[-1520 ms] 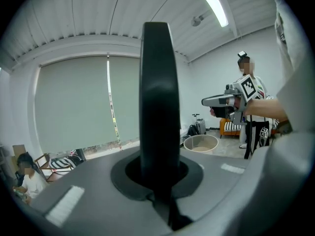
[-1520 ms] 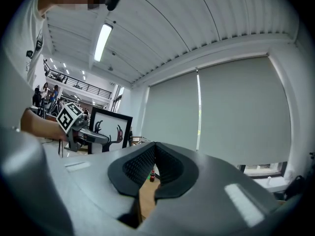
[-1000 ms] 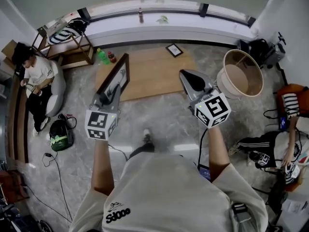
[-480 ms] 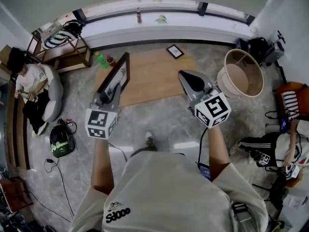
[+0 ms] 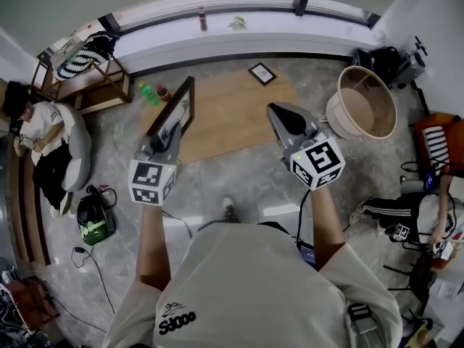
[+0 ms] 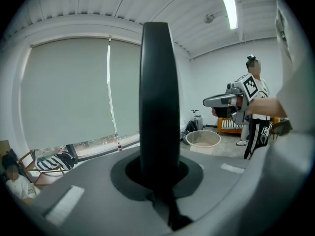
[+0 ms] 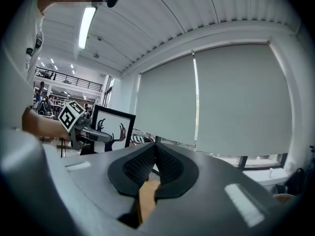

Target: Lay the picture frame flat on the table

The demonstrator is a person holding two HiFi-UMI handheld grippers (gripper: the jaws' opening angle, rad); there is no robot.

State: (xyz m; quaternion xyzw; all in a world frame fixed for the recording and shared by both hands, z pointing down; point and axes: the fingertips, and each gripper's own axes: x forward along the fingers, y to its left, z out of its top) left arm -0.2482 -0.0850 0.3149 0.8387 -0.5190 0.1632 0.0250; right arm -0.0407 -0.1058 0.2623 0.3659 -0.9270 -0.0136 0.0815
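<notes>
A black picture frame (image 5: 177, 111) with a white print stands on edge above the left end of the low wooden table (image 5: 232, 104). My left gripper (image 5: 171, 135) is shut on its lower edge. In the left gripper view the frame's edge (image 6: 158, 97) rises as a dark bar between the jaws. My right gripper (image 5: 280, 114) hovers over the table's right front part, shut, with nothing in it. Its pads (image 7: 147, 163) meet at the tips in the right gripper view, where the frame (image 7: 113, 129) and the left gripper (image 7: 93, 135) show at the left.
A small dark frame (image 5: 262, 73) lies at the table's far side. A round tan tub (image 5: 362, 107) stands to the right. Bottles (image 5: 154, 91) stand on the floor left of the table. A seated person (image 5: 43, 133), a rack (image 5: 83, 56) and a bag (image 5: 93, 220) are at the left.
Both grippers stay almost where they were, the frame still held on edge. The head view has drifted slightly, shifting the room down and left.
</notes>
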